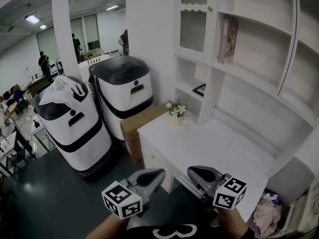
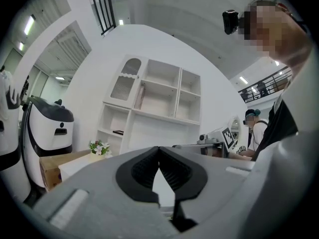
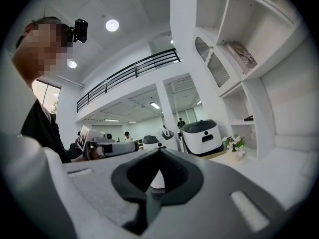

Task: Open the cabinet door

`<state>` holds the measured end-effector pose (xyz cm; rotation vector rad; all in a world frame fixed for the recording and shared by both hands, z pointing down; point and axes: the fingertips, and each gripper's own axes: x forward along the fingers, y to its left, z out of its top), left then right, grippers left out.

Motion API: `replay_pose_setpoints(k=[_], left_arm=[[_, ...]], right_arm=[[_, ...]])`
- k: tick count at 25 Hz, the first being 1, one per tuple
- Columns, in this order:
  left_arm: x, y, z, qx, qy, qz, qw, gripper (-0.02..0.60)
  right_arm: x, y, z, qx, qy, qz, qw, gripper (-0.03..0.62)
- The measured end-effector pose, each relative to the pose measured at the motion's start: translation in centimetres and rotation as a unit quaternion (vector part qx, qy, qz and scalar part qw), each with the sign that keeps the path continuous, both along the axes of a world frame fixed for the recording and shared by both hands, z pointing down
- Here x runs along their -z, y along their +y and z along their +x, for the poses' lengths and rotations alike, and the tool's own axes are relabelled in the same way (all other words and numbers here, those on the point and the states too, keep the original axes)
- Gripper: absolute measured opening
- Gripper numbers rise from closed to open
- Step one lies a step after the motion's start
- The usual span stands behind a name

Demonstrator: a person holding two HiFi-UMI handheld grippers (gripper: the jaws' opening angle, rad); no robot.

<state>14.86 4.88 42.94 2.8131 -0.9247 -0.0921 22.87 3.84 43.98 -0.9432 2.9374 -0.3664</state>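
**Both claws clenched and empty, well apart from the shut cabinet door**

Head view: the cabinet door (image 1: 193, 16) sits upper left in the shelf unit (image 1: 259, 59). The counter (image 1: 209, 148) with a flower pot (image 1: 175, 109) lies between it and the left claw (image 1: 158, 173) and right claw (image 1: 191, 172). Two white machines (image 1: 122, 91) and a cardboard box (image 1: 135, 128) stand left, and the person's arms are cut off below. Left gripper view: tips together, nothing held. Right gripper view: likewise.
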Motion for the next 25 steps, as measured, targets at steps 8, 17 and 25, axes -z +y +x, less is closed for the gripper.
replay_pose_setpoints(k=[8, 17, 25], left_arm=[[1.6, -3.0, 0.0, -0.025, 0.004, 0.025, 0.9994, 0.0], [3.1, -9.0, 1.1, -0.035, -0.004, 0.049, 0.9982, 0.0], [5.1, -19.4, 2.9, -0.05, -0.016, 0.076, 0.9958, 0.0]], right_arm=[[2.0, -2.8, -0.3, -0.014, 0.019, 0.03, 0.999, 0.002], [4.0, -8.3, 0.1, 0.002, 0.034, 0.055, 0.998, 0.002], [6.7, -18.5, 1.8, -0.016, 0.034, 0.091, 0.995, 0.002]])
